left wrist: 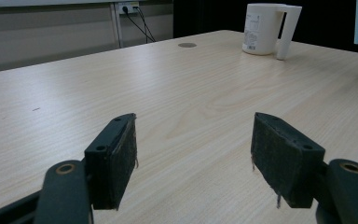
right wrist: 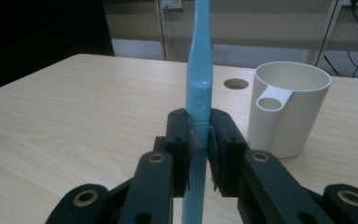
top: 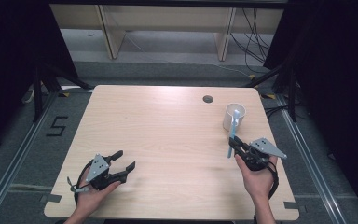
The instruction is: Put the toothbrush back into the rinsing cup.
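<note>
right gripper (right wrist: 199, 149) pinched a light-blue toothbrush (right wrist: 199, 70) upright beside the white cup (right wrist: 286, 107) — left gripper (left wrist: 193, 158) rested near-left, jaws spread.

The work surface is a light wood-grain table (top: 168, 140) with a round cable hole (top: 208, 99) near its far edge. Grey carpet (top: 168, 72) covers the floor, which carries a black "5" marking (top: 57, 126) at left and metal rails (top: 9, 163) along both sides. A pale wooden bench (top: 168, 21) stands beyond the table. Black curtains (top: 335, 70) flank the area. Cables (top: 254, 42) hang at the rear right. A wall socket (left wrist: 127, 7) sits on the pale wall.
</note>
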`<state>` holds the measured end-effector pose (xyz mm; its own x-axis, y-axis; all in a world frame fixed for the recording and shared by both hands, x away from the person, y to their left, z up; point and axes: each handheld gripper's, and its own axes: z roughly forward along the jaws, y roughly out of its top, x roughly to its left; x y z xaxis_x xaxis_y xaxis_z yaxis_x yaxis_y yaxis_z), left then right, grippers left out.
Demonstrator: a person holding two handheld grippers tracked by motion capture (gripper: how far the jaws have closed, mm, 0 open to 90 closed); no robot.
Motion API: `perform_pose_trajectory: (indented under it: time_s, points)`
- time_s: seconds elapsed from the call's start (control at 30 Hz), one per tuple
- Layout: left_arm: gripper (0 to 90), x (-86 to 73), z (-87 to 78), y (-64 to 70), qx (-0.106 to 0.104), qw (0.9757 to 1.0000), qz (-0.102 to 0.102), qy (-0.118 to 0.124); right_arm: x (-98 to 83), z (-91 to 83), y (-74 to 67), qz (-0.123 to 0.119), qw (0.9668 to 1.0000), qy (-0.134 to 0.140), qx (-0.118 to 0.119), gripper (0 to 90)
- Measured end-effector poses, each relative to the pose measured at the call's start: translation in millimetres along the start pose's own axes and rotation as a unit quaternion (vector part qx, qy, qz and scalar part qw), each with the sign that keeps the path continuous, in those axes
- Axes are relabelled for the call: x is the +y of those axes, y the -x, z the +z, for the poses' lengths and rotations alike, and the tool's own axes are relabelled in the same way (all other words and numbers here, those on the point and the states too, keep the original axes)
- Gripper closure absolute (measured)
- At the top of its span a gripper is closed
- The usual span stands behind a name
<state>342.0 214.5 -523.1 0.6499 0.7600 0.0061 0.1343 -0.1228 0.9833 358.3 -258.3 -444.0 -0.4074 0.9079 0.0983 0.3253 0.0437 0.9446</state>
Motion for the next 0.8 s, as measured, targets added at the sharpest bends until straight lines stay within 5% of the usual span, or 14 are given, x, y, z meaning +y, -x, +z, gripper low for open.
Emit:
perform_pose_trajectory:
  time_s: [0.23, 0.4, 0.43, 0.77, 0.8]
  points:
    - [31.0, -0.1, -0.2, 0.3, 0.002, 1.0, -0.001, 0.001, -0.4, -0.5, 3.0, 0.004, 0.9996, 0.02, -0.017, 79.4]
    - [31.1, 0.0, 0.1, 0.0, 0.002, 1.0, 0.002, 0.001, -0.5, -2.3, 3.6, 0.03, 0.9989, 0.031, -0.019, 79.4]
    - [31.1, 0.0, 0.1, 0.2, 0.002, 1.0, 0.002, 0.001, -0.6, -1.9, 5.4, 0.017, 0.9989, 0.038, -0.023, 79.4]
    - [31.2, 0.8, -1.3, 0.9, 0.011, 0.9999, 0.006, -0.011, 0.9, -5.3, 6.1, 0.032, 0.9976, 0.053, -0.033, 79.4]
    - [31.2, 0.6, -1.3, 1.2, 0.011, 0.9999, 0.002, -0.011, 1.8, -5.3, 7.8, 0.02, 0.9977, 0.053, -0.037, 79.4]
